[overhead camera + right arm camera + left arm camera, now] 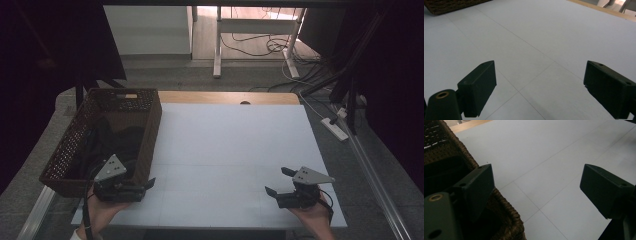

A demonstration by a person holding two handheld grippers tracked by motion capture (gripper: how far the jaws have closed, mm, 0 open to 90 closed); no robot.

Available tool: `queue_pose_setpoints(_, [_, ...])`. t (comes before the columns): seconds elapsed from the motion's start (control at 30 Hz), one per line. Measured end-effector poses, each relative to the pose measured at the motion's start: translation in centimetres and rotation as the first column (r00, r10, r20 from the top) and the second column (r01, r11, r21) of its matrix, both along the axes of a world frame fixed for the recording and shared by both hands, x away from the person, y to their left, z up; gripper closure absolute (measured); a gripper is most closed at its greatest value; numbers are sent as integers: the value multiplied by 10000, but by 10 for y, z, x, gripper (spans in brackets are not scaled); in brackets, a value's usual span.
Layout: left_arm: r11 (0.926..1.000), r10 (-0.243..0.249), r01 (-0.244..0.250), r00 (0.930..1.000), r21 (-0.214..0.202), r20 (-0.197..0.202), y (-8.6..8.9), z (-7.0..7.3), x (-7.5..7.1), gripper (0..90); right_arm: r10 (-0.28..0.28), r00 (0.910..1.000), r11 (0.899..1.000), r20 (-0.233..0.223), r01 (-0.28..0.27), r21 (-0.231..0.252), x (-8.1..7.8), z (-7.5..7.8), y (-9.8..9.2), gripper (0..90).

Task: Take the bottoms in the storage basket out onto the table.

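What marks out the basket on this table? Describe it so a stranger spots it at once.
Start at the white table top and go to its left edge. There sits the basket, a dark brown woven rectangular bin with something dark inside, right in front of the left gripper. It is the only woven, walled thing there; the rest of the top is flat and white.

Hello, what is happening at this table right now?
A person holds a hand-held gripper in each hand over a white table. The left hand-held gripper is open beside the near corner of a dark wicker basket; the right hand-held gripper is open above bare tabletop. Neither holds anything. Something dark lies in the basket, too dim to identify.
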State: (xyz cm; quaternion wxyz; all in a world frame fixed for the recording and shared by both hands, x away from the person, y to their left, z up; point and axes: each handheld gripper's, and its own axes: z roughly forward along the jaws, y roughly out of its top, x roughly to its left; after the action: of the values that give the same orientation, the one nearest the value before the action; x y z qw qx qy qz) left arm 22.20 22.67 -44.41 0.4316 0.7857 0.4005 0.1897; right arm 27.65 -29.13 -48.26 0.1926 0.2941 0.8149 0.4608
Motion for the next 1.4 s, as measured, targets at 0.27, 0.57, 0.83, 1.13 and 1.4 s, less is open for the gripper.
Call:
queue_pose_setpoints(0.27, [9997, 240, -240, 9997, 58, 34, -1, 3, 5, 127, 118, 9999, 9998, -118, -116, 179, 4, -2, -3, 112])
queue_pose_setpoints(0.57, [9986, 526, -526, 9986, 61, 58, 1, 5, 7, 127, 365, 9989, 9982, -293, -350, 478, 6, -2, -4, 111])
queue_pose_setpoints(0.83, [9981, 604, -608, 9972, 83, 438, 9, 19, 2, 122, 478, 9988, 9988, -77, -477, 94, 1, -1, 3, 112])
queue_pose_setpoints(1.13, [9975, 646, -628, 9961, -323, 593, 18, 27, 7, 135, 445, 9987, 9990, -237, -445, 0, 7, -4, 5, 114])
queue_pose_setpoints(1.4, [9967, 770, -748, 9942, -319, 745, 22, 36, 7, 129, 488, 9986, 9987, -192, -490, -101, 6, -4, 6, 114])
